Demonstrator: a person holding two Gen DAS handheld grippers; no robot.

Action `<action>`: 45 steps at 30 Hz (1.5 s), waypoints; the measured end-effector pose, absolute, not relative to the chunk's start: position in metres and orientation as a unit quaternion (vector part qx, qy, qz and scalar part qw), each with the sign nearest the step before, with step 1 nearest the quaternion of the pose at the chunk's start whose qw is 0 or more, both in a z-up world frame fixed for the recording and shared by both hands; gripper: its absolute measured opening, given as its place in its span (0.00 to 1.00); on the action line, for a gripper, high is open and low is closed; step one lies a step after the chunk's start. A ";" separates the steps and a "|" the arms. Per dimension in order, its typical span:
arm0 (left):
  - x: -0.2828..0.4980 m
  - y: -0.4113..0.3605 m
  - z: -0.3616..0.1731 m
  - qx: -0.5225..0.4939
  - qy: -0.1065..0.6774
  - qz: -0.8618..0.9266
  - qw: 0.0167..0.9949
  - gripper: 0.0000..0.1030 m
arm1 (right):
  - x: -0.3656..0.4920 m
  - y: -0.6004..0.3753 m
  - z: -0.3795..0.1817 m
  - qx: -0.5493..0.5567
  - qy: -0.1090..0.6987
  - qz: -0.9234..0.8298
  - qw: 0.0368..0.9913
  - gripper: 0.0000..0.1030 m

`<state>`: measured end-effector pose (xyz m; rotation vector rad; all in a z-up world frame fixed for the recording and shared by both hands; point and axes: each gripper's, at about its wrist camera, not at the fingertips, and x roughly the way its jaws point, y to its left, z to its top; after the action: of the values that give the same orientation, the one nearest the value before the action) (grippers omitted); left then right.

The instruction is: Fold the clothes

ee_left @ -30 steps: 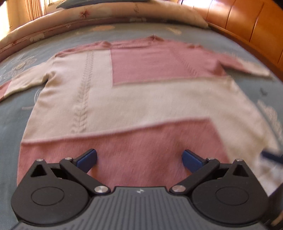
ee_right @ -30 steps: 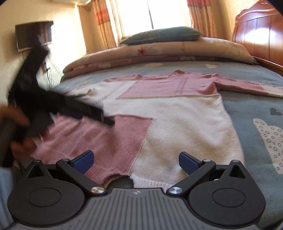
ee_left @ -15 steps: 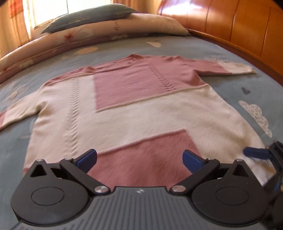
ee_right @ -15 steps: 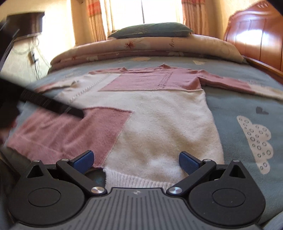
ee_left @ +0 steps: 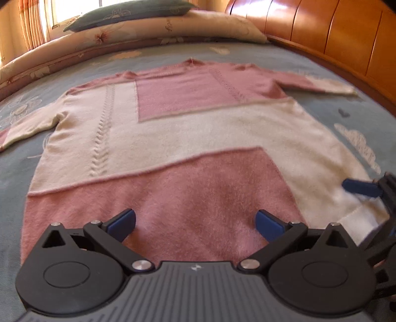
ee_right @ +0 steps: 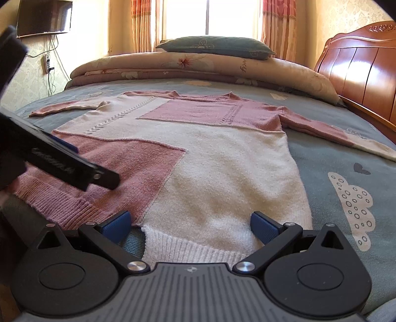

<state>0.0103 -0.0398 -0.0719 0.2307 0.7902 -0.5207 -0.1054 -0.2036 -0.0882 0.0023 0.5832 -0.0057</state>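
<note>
A pink and cream knit sweater lies flat on the bed, neck away from me, both sleeves spread out; the right wrist view shows the same sweater. My left gripper hovers open over the pink panel at the hem, nothing between its fingers. My right gripper is open at the cream ribbed hem, which lies between its blue pads without being pinched. The right gripper's blue fingertip shows at the right edge of the left wrist view. The left gripper's black body crosses the right wrist view.
The grey-blue bedspread has cloud prints. A rolled floral quilt and a dark pillow lie at the far side. A wooden headboard stands at the right. A wall TV hangs at the left.
Both grippers have drawn back toward the sweater's hem and dropped lower. The left gripper's view has swung to face up the sweater. Both stay open.
</note>
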 end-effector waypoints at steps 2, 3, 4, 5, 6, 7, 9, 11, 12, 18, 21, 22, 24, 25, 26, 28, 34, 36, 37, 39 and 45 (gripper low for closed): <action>0.021 -0.034 -0.063 0.101 0.368 -0.239 0.893 0.99 | -0.105 -0.204 -0.088 0.002 0.286 -0.003 0.958 1.00; 0.027 -0.031 -0.060 0.096 0.364 -0.229 0.898 0.99 | -0.105 -0.204 -0.088 0.002 0.285 -0.004 0.959 1.00; 0.036 -0.028 -0.058 0.088 0.363 -0.220 0.901 0.99 | -0.105 -0.204 -0.089 0.002 0.284 -0.004 0.959 1.00; 0.045 -0.025 -0.057 0.079 0.367 -0.212 0.903 0.99 | -0.105 -0.204 -0.089 0.002 0.284 -0.004 0.959 1.00; 0.054 -0.023 -0.058 0.070 0.374 -0.203 0.902 0.99 | -0.104 -0.204 -0.089 0.002 0.283 -0.004 0.959 1.00; 0.062 -0.019 -0.061 0.060 0.382 -0.194 0.902 0.99 | -0.104 -0.204 -0.089 0.002 0.283 -0.004 0.959 1.00; 0.073 -0.010 -0.069 0.037 0.402 -0.181 0.897 0.99 | -0.104 -0.204 -0.089 0.002 0.282 -0.004 0.959 1.00; 0.074 -0.002 -0.079 0.018 0.411 -0.178 0.894 0.99 | -0.104 -0.205 -0.090 0.002 0.281 -0.005 0.960 1.00; 0.069 0.001 -0.081 0.020 0.402 -0.182 0.897 0.99 | -0.104 -0.204 -0.090 0.002 0.281 -0.005 0.960 1.00; 0.053 0.009 -0.084 0.026 0.387 -0.198 0.900 1.00 | -0.104 -0.204 -0.089 0.002 0.281 -0.005 0.960 1.00; 0.052 0.006 -0.084 0.045 0.386 -0.200 0.899 1.00 | -0.105 -0.204 -0.089 0.002 0.283 -0.004 0.959 1.00; 0.051 0.004 -0.084 0.053 0.386 -0.199 0.899 1.00 | -0.104 -0.204 -0.089 0.002 0.283 -0.004 0.959 1.00; 0.051 0.001 -0.084 0.063 0.389 -0.195 0.898 1.00 | -0.104 -0.205 -0.089 0.002 0.284 -0.004 0.959 1.00; 0.050 0.001 -0.083 0.062 0.391 -0.192 0.898 1.00 | -0.104 -0.204 -0.089 0.002 0.284 -0.004 0.959 1.00; 0.050 0.001 -0.083 0.062 0.394 -0.188 0.898 1.00 | -0.104 -0.204 -0.089 0.002 0.284 -0.003 0.959 1.00; 0.049 0.001 -0.081 0.061 0.397 -0.182 0.897 0.99 | -0.104 -0.204 -0.089 0.002 0.285 -0.003 0.959 1.00; 0.047 -0.004 -0.069 0.065 0.391 -0.186 0.899 0.99 | -0.103 -0.204 -0.088 0.001 0.287 -0.004 0.958 1.00; 0.049 -0.010 -0.064 0.065 0.386 -0.191 0.900 0.99 | -0.103 -0.204 -0.088 0.001 0.288 -0.005 0.958 1.00; 0.050 -0.013 -0.062 0.066 0.383 -0.193 0.901 0.99 | -0.103 -0.204 -0.088 0.001 0.288 -0.005 0.957 1.00; 0.053 -0.020 -0.057 0.067 0.379 -0.199 0.902 0.99 | -0.103 -0.203 -0.087 0.001 0.288 -0.005 0.958 1.00; 0.060 -0.054 -0.049 0.093 0.361 -0.219 0.902 0.99 | -0.105 -0.200 -0.085 0.001 0.285 0.002 0.959 1.00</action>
<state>0.0599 -0.0541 -0.0485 0.1913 0.7456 -0.4532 -0.1048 -0.2000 -0.0852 0.0012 0.5778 0.0040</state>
